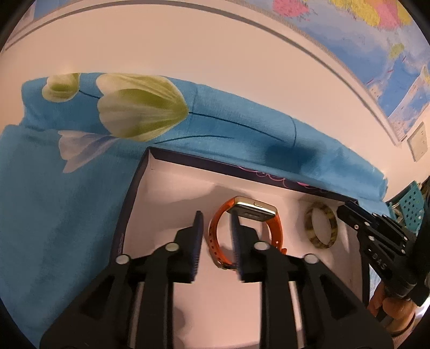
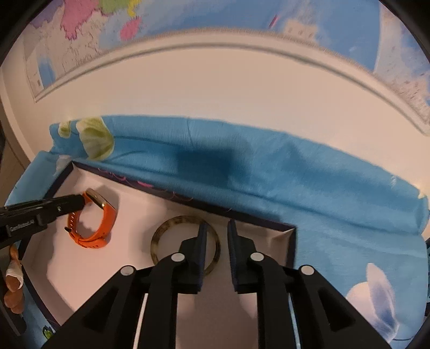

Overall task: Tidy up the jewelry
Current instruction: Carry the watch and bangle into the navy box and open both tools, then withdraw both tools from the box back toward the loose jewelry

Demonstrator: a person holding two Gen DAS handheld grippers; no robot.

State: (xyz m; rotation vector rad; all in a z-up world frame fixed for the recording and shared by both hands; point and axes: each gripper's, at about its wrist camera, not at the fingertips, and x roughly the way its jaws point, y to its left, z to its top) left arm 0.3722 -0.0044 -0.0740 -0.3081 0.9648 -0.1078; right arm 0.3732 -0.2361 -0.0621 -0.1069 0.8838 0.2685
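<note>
An orange-strapped watch (image 1: 274, 228) with a gold case stands on its strap inside a white-lined box (image 1: 166, 188) with a dark rim. My left gripper (image 1: 216, 218) is open over it, with the strap's left side in the gap and no pad pressing on it. A mottled brown bangle (image 2: 161, 233) lies flat in the same box, to the right of the watch (image 2: 106, 214). My right gripper (image 2: 217, 228) is open, and the bangle's right rim sits between its fingers without being pinched. Each view also shows the other gripper's tip: the right gripper (image 1: 344, 210) and the left gripper (image 2: 80, 201).
The box rests on a blue cloth (image 1: 53, 201) printed with white-green flowers, against a pale wall with a map (image 2: 242, 16) above. A teal perforated basket (image 1: 411, 204) shows at the far right. A hand (image 2: 13, 282) holds the left tool.
</note>
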